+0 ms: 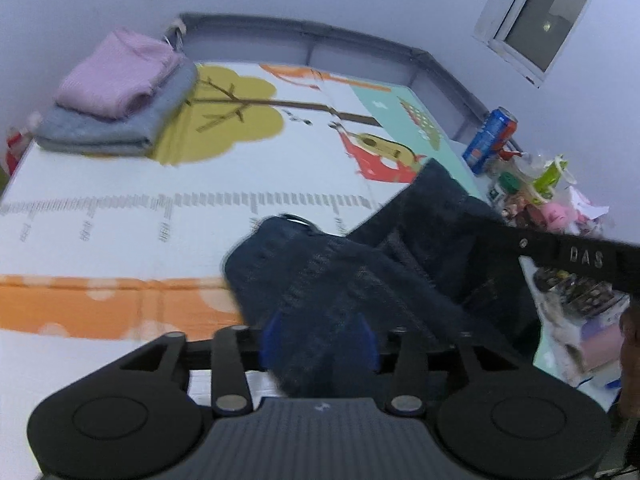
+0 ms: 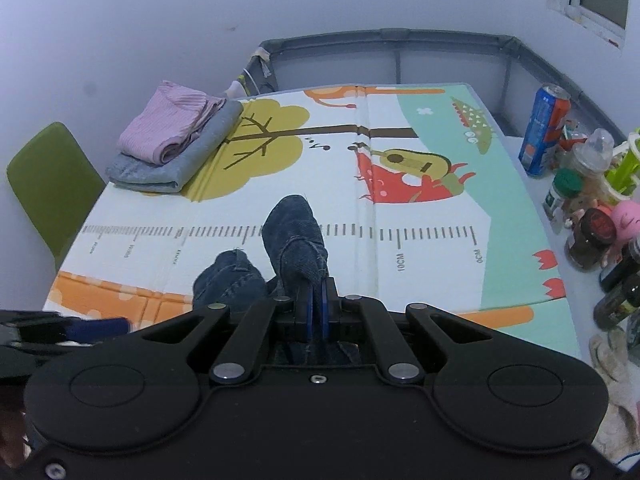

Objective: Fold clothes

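Note:
Dark blue jeans [image 1: 352, 280] hang bunched between both grippers above the printed play mat [image 1: 160, 208]. My left gripper [image 1: 320, 344] has its blue pads wide apart with denim draped between them; the cloth hides whether they pinch it. My right gripper [image 2: 318, 300] is shut on a fold of the jeans [image 2: 298, 236], which bulges up in front of its fingers. The right gripper's black arm [image 1: 568, 256] crosses the right of the left wrist view. The left gripper's blue tip [image 2: 100, 326] shows at the left edge of the right wrist view.
A folded pink garment [image 2: 168, 128] lies on a folded grey one [image 2: 180, 160] at the mat's far left corner. A blue can [image 2: 544, 128], bottles and jars [image 2: 592, 240] crowd the right side. A green chair [image 2: 48, 188] stands at the left. A grey rail [image 2: 400, 36] borders the far edge.

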`<state>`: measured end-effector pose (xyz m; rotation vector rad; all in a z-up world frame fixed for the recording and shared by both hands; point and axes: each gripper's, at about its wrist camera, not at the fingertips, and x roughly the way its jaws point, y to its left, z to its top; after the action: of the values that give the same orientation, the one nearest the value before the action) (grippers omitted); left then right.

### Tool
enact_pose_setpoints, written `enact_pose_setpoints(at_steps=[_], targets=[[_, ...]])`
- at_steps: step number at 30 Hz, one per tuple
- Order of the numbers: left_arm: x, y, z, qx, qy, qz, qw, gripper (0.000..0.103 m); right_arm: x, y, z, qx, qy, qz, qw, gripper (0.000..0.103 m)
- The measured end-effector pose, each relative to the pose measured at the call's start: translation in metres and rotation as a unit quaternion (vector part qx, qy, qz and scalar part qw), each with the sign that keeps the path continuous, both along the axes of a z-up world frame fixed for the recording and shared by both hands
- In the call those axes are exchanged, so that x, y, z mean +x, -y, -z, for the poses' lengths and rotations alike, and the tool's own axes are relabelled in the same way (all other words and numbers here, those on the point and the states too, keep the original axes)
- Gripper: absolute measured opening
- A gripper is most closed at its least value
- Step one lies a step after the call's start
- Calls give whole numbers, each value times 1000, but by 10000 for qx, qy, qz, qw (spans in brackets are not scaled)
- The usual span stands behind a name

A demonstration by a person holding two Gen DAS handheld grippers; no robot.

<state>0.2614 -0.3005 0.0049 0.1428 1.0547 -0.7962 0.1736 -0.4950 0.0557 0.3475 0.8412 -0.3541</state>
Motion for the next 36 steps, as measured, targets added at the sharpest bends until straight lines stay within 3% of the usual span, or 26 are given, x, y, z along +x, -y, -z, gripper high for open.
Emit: enact_pose_setpoints(at_steps=[5, 12, 22, 26, 27, 28, 36], targets=[[8, 25, 6, -79, -341, -222, 9991, 51, -3, 0, 1, 203, 84, 5, 9998, 4], [20, 54, 9, -75, -638, -344, 9973, 65, -6, 4, 2, 385, 160, 18, 9991, 4], [21, 77, 38, 190, -1106, -406, 9929, 66, -7, 11, 4, 528, 209, 23, 9984, 4], [15, 83, 44, 488, -897, -149, 9947, 52, -6, 10, 6, 509, 187, 57, 9985, 4], [14, 82, 46, 467, -937, -122, 9944, 36, -6, 11, 6, 511, 188, 59, 9985, 4], [14, 81, 49, 447, -977, -94, 9942, 14, -6, 11, 7, 512, 189, 61, 9985, 4], [11, 66, 36, 483, -475, 239, 9974, 8, -7, 17, 12, 344, 119, 143, 9992, 4]])
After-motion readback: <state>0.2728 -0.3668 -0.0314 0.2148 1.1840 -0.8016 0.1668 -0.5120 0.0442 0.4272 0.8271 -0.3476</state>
